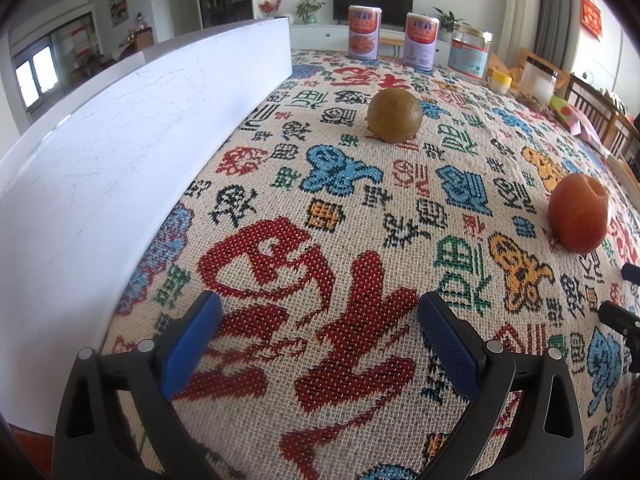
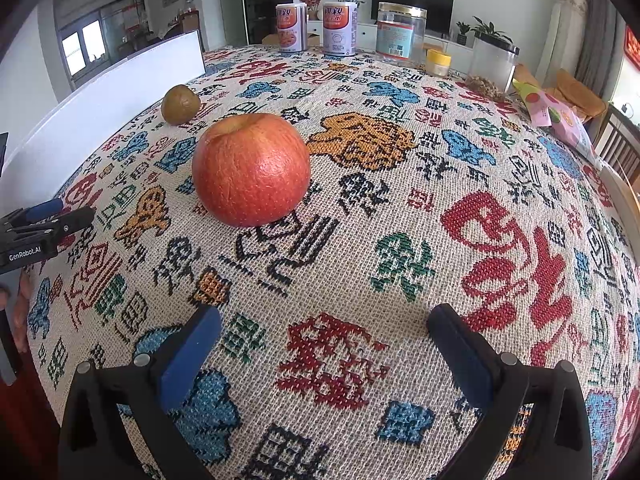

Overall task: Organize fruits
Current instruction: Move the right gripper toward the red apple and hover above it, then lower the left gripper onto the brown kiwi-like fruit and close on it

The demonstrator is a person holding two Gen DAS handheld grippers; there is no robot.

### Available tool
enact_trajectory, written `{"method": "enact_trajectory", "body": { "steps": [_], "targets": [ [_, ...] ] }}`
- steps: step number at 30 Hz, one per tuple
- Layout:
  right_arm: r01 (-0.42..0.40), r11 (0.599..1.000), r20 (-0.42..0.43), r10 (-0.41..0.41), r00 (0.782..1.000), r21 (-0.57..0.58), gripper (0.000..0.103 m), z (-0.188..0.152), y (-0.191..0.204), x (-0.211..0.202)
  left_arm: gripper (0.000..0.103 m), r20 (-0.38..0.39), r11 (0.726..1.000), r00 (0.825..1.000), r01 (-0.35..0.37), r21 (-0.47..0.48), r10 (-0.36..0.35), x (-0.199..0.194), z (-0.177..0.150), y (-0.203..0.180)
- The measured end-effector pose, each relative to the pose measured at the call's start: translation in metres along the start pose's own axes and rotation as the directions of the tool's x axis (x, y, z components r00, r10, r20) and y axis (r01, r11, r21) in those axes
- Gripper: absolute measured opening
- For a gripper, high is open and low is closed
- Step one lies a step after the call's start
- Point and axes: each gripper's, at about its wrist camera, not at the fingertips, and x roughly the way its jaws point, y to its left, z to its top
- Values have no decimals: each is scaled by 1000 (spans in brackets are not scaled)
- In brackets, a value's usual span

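Two fruits lie well apart on the bench's patterned woven cloth (image 2: 400, 208): one round red apple (image 2: 251, 170) and one brown-green round kiwi (image 1: 394, 115) near the white board (image 1: 120, 152). The left wrist view cuts off the right hand-held gripper (image 2: 324, 328) at its edge. Only the right view shows the apple whole. Both the left hand-held gripper (image 1: 319, 312) and the right one stand spread, pinching nothing.
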Motion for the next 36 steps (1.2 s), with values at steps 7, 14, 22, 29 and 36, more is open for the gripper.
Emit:
{"method": "enact_trajectory", "body": {
  "steps": [7,14,22,29,36],
  "targets": [
    [-1,1000,1,1,1000,1,103,0,0,0,98,-60,998,996,68,7,-67,-3,7,-2],
    [-1,1000,1,1,1000,1,103,0,0,0,98,-50,973,973,228,39,-226,22,77,-28],
    [-6,1000,3,6,1000,5,103,0,-1,1,96,-26,979,985,174,108,-172,85,133,-52],
    [-9,1000,5,9,1000,8,103,-1,0,0,50,-34,970,976,218,104,-216,79,122,-45],
    [-10,1000,5,10,1000,8,103,-1,-1,0,50,-15,946,950,313,90,-313,15,88,-30]
  ]
}}
